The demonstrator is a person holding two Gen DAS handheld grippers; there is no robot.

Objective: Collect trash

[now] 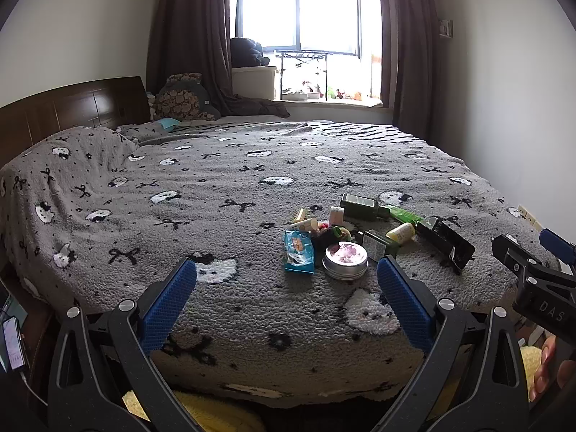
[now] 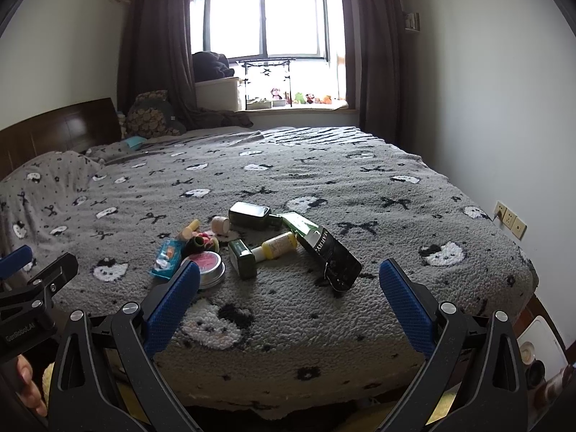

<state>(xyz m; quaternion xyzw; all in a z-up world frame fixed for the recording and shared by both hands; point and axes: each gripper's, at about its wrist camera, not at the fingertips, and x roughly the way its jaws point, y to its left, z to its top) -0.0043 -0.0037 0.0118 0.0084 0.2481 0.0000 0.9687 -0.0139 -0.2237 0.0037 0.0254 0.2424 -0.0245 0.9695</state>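
With both the left gripper (image 1: pixel 286 295) and right gripper (image 2: pixel 289 297) being held wide and empty, the trash (image 2: pixel 252 244), piled mid-bed (image 2: pixel 360 180), is best being approached low, nearest piece first.

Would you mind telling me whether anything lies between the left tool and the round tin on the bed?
Nothing visible does. The left tool is open, and only bare blanket lies between its fingers and the round tin. The blue packet touches the tin's left side, and a green box crowds its right.
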